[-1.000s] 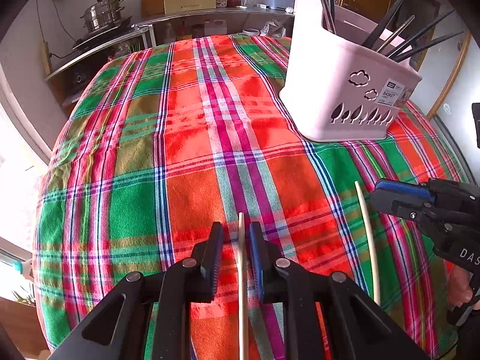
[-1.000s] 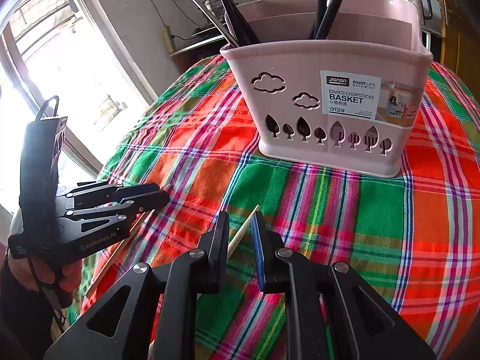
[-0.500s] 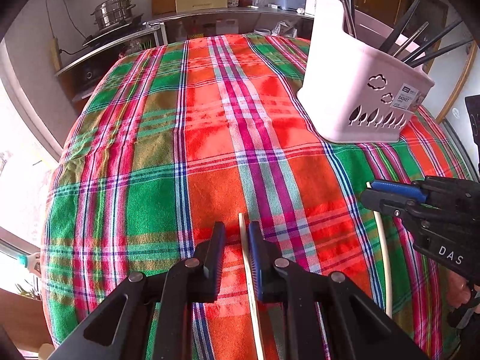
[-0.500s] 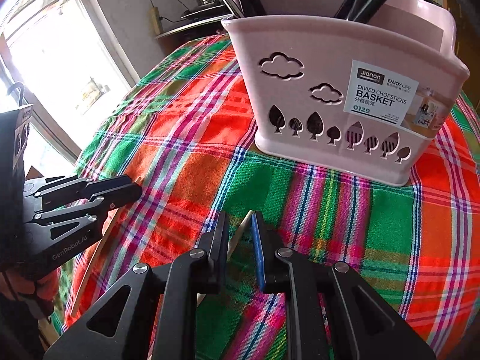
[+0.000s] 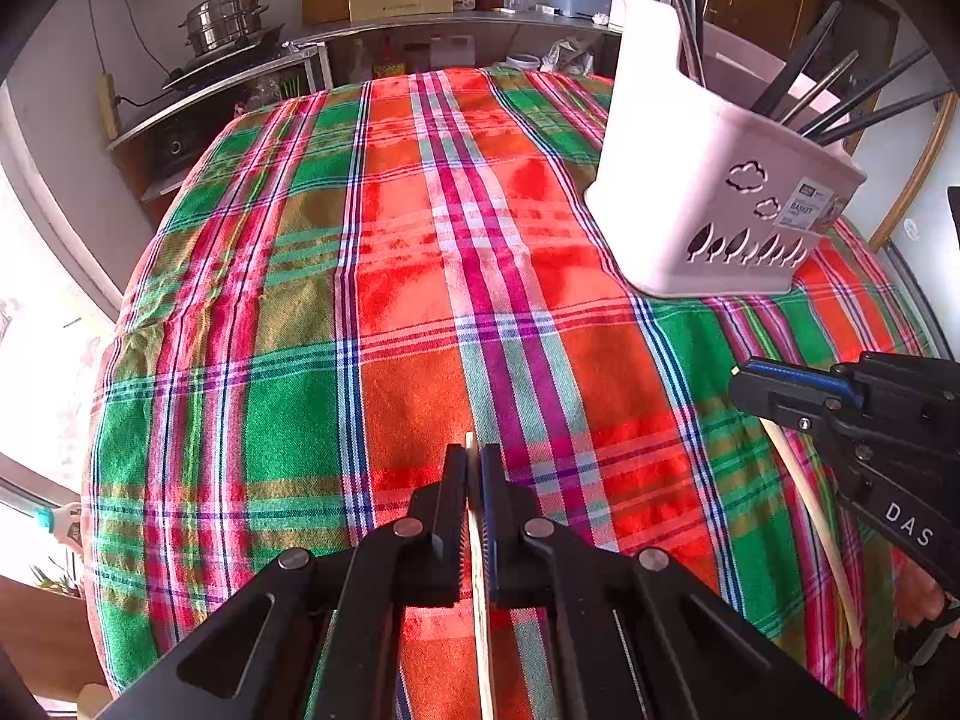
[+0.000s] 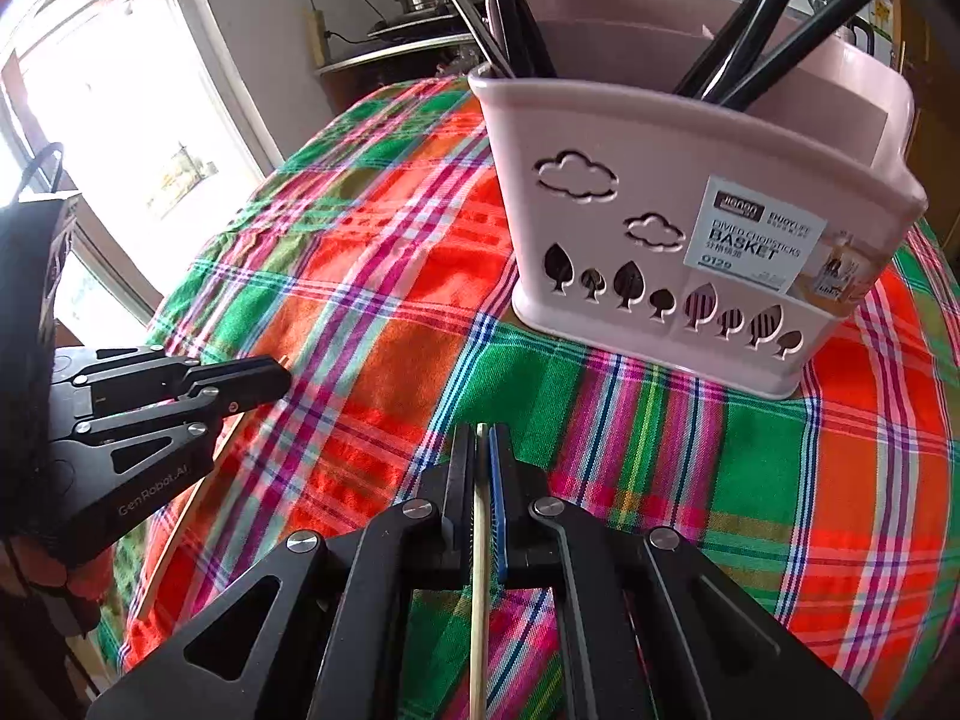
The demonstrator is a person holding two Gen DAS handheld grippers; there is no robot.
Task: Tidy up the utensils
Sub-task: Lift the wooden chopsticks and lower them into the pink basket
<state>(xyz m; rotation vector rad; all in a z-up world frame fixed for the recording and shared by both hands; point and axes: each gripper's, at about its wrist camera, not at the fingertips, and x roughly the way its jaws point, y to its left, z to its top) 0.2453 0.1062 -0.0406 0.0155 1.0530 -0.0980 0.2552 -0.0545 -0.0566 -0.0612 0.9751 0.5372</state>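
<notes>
Both grippers just closing: left gripper (image 5: 474, 474) now clenched on pale chopstick (image 5: 480, 612), right gripper (image 6: 480, 450) clamps second chopstick (image 6: 478, 570). Both in front of pink chopstick basket (image 6: 672, 204); lift-off likely next.

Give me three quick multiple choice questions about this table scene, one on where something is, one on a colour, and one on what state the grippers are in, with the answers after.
1. Where does the basket stand?
A. on the plaid tablecloth
B. on the kitchen counter
C. on the floor

2. What colour is the basket?
A. blue
B. pale pink
C. yellow

3. How do the left gripper and right gripper stand?
A. both wide open and empty
B. only one holds something
C. each shut on a pale chopstick

Answers:
1 A, its base rests on the cloth in both views.
2 B, its walls with cloud and tree cutouts are pink.
3 C, the left chopstick and right chopstick each run between jaws that have just closed on them.
</notes>
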